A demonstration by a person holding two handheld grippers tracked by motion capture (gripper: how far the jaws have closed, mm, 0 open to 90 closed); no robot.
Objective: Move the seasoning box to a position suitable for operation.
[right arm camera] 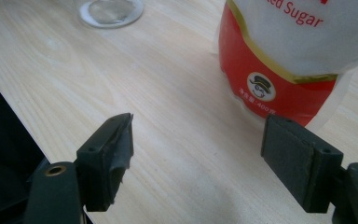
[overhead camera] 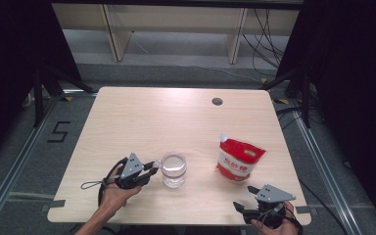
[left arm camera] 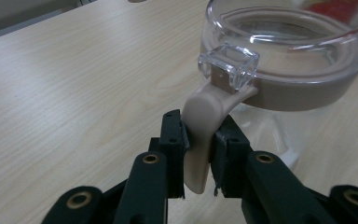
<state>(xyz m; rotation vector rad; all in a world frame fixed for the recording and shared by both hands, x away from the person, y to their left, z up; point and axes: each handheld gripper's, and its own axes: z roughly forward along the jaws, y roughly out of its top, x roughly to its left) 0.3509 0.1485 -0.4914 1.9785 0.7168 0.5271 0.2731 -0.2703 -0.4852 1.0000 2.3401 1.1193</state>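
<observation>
A clear jar [overhead camera: 174,169] with a lid stands upright near the table's front middle. Its lid has a beige latch handle [left arm camera: 204,126] below a clear clip [left arm camera: 230,63], and my left gripper [left arm camera: 198,161] is shut on that handle; from above the left gripper [overhead camera: 149,171] touches the jar's left side. A red and white sugar pouch [overhead camera: 239,157] with a white spout lies to the right of the jar. My right gripper [right arm camera: 198,149] stands open just short of the sugar pouch [right arm camera: 293,51], nothing between its jaws, near the front right edge [overhead camera: 242,208].
The wooden table [overhead camera: 142,122] has a small round grommet hole [overhead camera: 217,102] at the back. The jar's base [right arm camera: 111,11] shows far off in the right gripper view. The table's front edge [right arm camera: 14,114] runs close by the right gripper's left jaw.
</observation>
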